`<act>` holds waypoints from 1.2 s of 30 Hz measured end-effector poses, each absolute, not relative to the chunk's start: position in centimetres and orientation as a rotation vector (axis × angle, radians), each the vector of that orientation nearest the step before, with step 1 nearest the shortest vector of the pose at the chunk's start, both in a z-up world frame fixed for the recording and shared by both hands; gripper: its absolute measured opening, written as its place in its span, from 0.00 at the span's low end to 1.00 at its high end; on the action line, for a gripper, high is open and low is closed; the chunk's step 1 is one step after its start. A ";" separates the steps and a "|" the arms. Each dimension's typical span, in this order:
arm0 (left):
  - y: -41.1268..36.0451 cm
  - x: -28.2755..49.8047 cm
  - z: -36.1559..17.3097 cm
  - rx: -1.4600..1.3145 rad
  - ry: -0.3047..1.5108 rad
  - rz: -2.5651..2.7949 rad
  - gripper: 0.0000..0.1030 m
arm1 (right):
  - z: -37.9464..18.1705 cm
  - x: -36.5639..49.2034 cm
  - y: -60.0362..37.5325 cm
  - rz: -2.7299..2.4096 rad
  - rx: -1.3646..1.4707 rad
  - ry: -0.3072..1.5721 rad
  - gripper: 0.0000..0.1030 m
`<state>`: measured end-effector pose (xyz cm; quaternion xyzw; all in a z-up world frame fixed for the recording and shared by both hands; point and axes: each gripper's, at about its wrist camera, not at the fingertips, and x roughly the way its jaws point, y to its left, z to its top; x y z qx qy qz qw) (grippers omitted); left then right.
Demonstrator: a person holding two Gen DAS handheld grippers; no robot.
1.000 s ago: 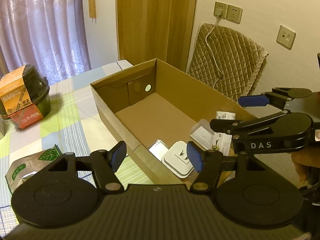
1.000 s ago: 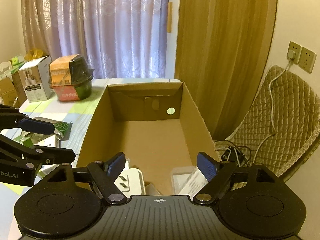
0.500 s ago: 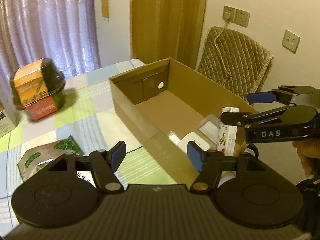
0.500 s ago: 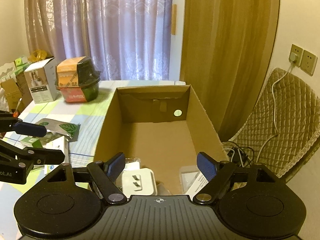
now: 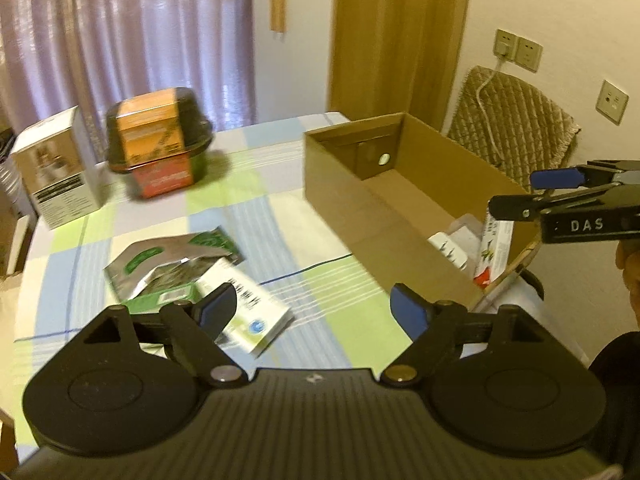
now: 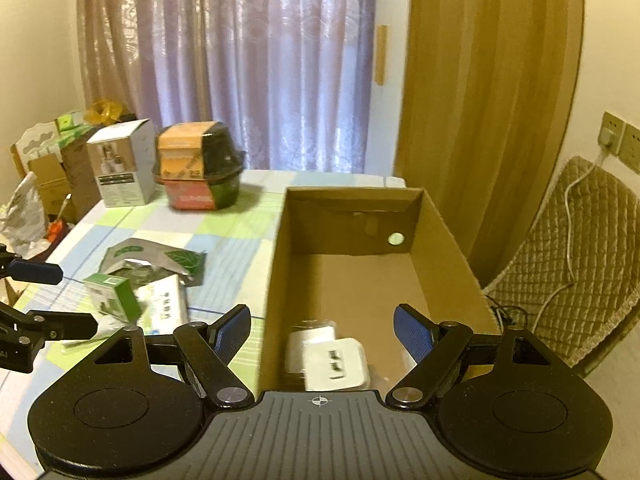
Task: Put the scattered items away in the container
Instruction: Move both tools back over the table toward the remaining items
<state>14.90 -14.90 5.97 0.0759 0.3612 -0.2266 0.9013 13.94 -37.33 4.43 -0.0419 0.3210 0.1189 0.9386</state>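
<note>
At the far left of the bench [image 6: 240, 220] stood a white carton [image 6: 122, 164] and, beside it, a stacked black bowl pack with an orange sleeve [image 6: 198, 166]; whether these count as scattered items could not be told. Nearer, a loose heap lay on the checked cloth: a silver pouch with green leaf marks [image 6: 154, 258], a small green box [image 6: 112, 294] and a white flat pack [image 6: 166, 306], touching one another. The left gripper [image 5: 308, 310] hovered just over this heap with its jaws wide apart and nothing between them, the white flat pack partly under its left finger.

To the right sat the cardboard box [image 6: 440, 248], the container for the job, open-topped at the bench's right edge. In its near end lay a white plug adapter [image 6: 334, 362], a clear item too blurred to name, and, seen from the left wrist, an upright slim printed pack [image 5: 496, 248]. The right gripper [image 6: 322, 334] was poised above that near end, jaws likewise spread and empty.

By my judgement the task was partly done: a few things were boxed, while the heap of three remained outside, and it seemed the next target.

The bench wore a cloth of pale green, blue and white squares. Behind were lilac curtains [image 6: 240, 60], a wooden panel [image 6: 480, 80], wall sockets [image 6: 618, 140] and a quilted chair [image 6: 572, 248] at the right.
</note>
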 end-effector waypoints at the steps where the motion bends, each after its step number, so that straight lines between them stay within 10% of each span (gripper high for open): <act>1: -14.3 14.6 6.1 0.154 0.746 -0.459 0.81 | 4.5 13.8 -37.0 0.249 -0.089 0.653 0.82; 14: -6.0 11.2 6.0 0.118 0.740 -0.337 0.93 | 5.2 12.1 -31.8 0.326 -0.137 0.638 0.83; 16: -4.6 10.8 5.7 0.112 0.750 -0.313 0.94 | 5.2 11.8 -31.2 0.340 -0.141 0.635 1.00; 36: 2.0 11.5 2.1 0.159 0.805 -0.226 0.96 | 0.9 11.1 -23.6 0.501 -0.190 0.719 1.00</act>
